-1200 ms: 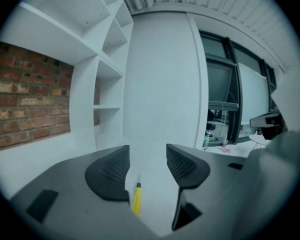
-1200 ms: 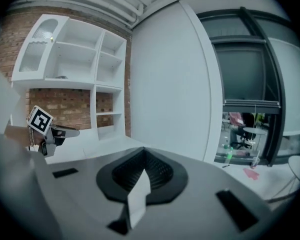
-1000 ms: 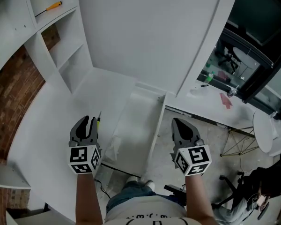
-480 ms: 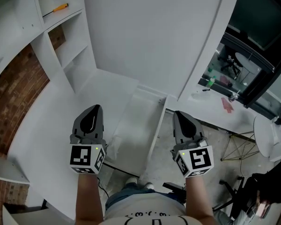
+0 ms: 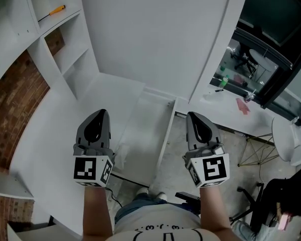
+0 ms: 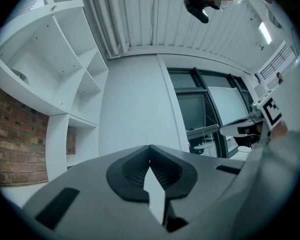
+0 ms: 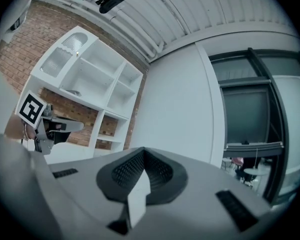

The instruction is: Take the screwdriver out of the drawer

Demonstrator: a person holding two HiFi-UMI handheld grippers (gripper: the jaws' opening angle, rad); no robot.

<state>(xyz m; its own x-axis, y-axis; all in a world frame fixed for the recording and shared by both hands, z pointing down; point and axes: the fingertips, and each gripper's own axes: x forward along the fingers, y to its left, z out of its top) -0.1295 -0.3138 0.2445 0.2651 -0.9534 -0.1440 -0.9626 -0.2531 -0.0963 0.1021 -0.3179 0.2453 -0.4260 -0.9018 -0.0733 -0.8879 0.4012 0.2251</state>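
Note:
An orange-handled screwdriver (image 5: 52, 12) lies on an upper shelf at the far left. The white drawer (image 5: 164, 134) stands pulled out from the desk between my two grippers, and its inside looks bare. My left gripper (image 5: 102, 112) hovers over the desk just left of the drawer, shut with nothing in it. The left gripper view shows its tips (image 6: 150, 147) meeting against the white wall. My right gripper (image 5: 192, 114) hangs right of the drawer over the floor, also shut and empty, its tips (image 7: 143, 149) touching. The desk under the left gripper is hidden.
A white desk (image 5: 45, 149) runs along a brick wall (image 5: 15, 99), with white shelving (image 5: 65, 51) above. A tall white cabinet panel (image 5: 155, 39) stands behind the drawer. At the right are a white table (image 5: 231, 109) with small items, a stool and dark windows.
Both grippers have risen toward the camera. The left gripper's jaws have closed. A small yellow-and-black tool that lay on the desk by the left tips is now hidden behind that gripper.

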